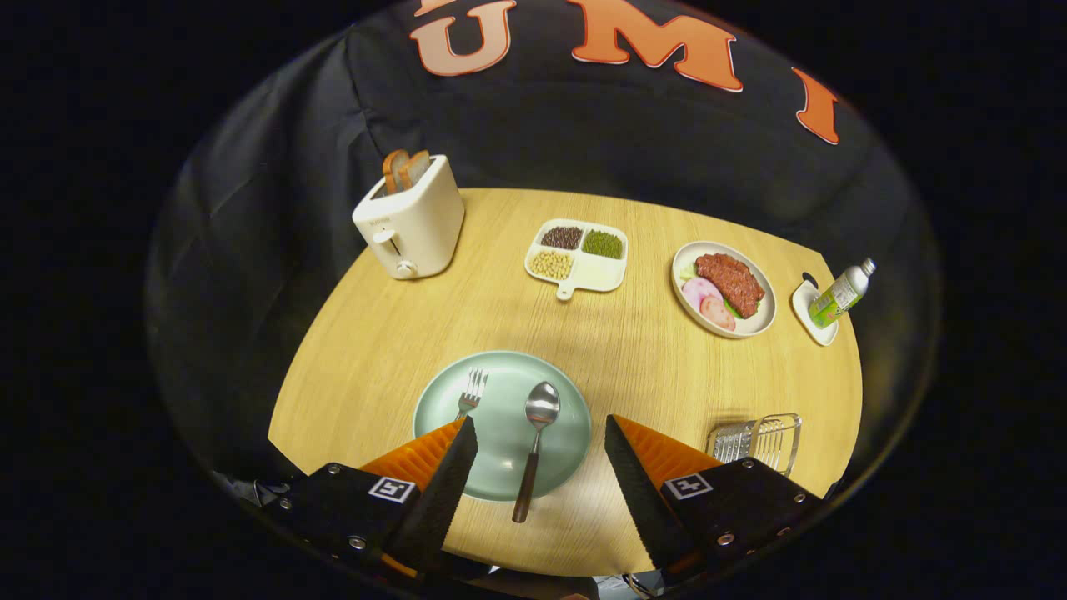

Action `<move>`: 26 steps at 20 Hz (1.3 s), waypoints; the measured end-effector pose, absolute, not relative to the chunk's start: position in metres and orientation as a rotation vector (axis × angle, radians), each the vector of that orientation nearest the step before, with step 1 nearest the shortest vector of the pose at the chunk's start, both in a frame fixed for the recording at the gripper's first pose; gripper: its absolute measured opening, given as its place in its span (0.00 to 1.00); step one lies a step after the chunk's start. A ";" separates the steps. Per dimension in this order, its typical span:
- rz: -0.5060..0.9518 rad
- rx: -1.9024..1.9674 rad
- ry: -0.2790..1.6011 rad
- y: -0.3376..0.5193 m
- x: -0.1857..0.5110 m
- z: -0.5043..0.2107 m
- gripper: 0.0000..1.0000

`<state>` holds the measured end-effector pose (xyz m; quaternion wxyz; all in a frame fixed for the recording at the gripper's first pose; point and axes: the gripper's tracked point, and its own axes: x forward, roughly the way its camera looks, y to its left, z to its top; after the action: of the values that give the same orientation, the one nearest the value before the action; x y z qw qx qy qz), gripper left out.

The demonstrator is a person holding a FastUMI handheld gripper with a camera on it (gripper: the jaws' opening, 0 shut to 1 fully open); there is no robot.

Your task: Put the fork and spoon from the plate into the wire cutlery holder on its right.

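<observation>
On table (400, 333), just ahead of gripper (540, 437): green plate (500, 392) w/ fork (472, 392) on its left side & spoon (538, 442) at centre, handle hanging over near rim. Fingers spread wide, holding nothing; spoon lies btwn them, left fingertip over fork handle. Wire cutlery holder (758, 437) sits right of plate, just beyond right finger, apart from plate. Farther back: toaster (413, 221) w/ bread, divided tray (577, 257) of beans, food plate (723, 287), bottle (840, 293) on small dish.
</observation>
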<state>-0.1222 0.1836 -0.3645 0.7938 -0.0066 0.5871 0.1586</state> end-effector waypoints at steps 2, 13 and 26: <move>0.350 -0.012 1.347 0.190 -0.134 -0.384 0.91; 0.298 0.023 1.668 0.205 -0.170 -0.467 0.58; 0.212 0.017 1.723 0.200 -0.176 -0.494 0.14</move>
<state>-0.1757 0.2002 -0.4943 0.6462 0.0074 0.7574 0.0932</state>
